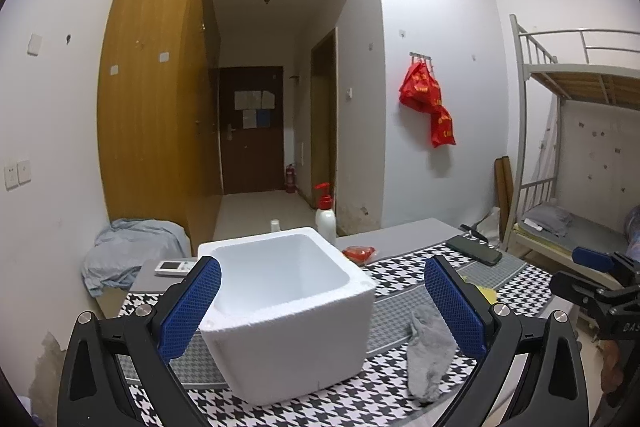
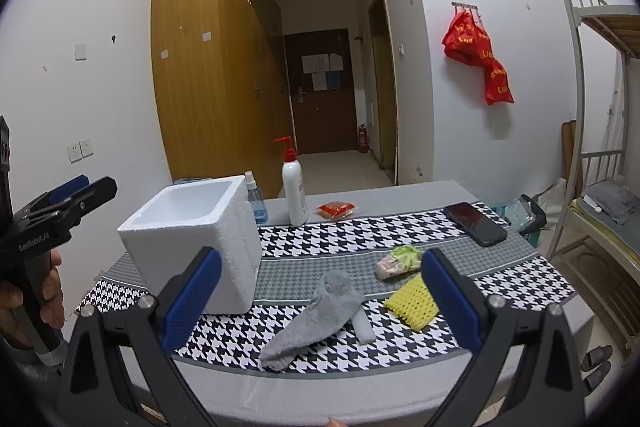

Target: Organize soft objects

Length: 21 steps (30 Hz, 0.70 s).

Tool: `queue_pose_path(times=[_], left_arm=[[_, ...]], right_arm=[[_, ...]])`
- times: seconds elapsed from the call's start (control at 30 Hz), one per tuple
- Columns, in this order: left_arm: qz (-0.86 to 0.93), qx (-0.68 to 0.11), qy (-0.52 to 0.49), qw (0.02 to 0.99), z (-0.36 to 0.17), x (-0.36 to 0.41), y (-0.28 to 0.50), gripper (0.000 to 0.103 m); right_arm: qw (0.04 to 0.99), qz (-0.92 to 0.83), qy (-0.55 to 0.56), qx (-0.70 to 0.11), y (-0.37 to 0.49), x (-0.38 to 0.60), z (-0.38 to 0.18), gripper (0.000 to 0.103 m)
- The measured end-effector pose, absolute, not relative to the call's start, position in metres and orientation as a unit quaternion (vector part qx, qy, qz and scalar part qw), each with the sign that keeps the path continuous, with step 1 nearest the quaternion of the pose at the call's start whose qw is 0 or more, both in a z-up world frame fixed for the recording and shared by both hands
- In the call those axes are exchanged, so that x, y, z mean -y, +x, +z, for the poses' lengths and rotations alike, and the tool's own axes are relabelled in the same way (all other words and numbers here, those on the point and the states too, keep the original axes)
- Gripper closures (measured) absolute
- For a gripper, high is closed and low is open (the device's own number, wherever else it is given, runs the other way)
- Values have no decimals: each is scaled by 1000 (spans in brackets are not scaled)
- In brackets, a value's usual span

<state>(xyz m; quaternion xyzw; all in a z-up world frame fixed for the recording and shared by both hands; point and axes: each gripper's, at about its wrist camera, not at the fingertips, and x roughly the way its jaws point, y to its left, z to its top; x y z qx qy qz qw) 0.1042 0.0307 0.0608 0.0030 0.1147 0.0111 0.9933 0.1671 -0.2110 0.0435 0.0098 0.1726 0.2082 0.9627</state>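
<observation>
An empty white foam box [image 1: 288, 311] [image 2: 196, 235] stands on the left of the houndstooth table cloth [image 2: 360, 231]. A grey fuzzy sock [image 2: 312, 319] [image 1: 430, 355] lies to its right, with a white foam strip [image 2: 364, 327], a yellow foam net [image 2: 412, 303] and a small green-pink packet [image 2: 400, 261] beyond it. My left gripper [image 1: 322, 303] is open above the box's near side, nothing between its blue pads. My right gripper [image 2: 320, 301] is open above the sock and apart from it. The left gripper [image 2: 76, 199] also shows at the right wrist view's left edge, held by a hand.
A black phone [image 2: 474, 223], a red snack packet [image 2: 336, 209], a pump bottle [image 2: 294, 187] and a small spray bottle [image 2: 256, 199] sit at the table's back. A white remote [image 1: 176, 266] lies behind the box. A bunk bed [image 1: 576, 147] stands on the right.
</observation>
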Motion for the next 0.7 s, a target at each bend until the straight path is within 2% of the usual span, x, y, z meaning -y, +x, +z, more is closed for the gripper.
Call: queue_pose_path(times=[0.7], left_arm=[[-25,-123,7,992,35,5,69,1]], right_arm=[[971,185,1,-149,131,233,42,2]])
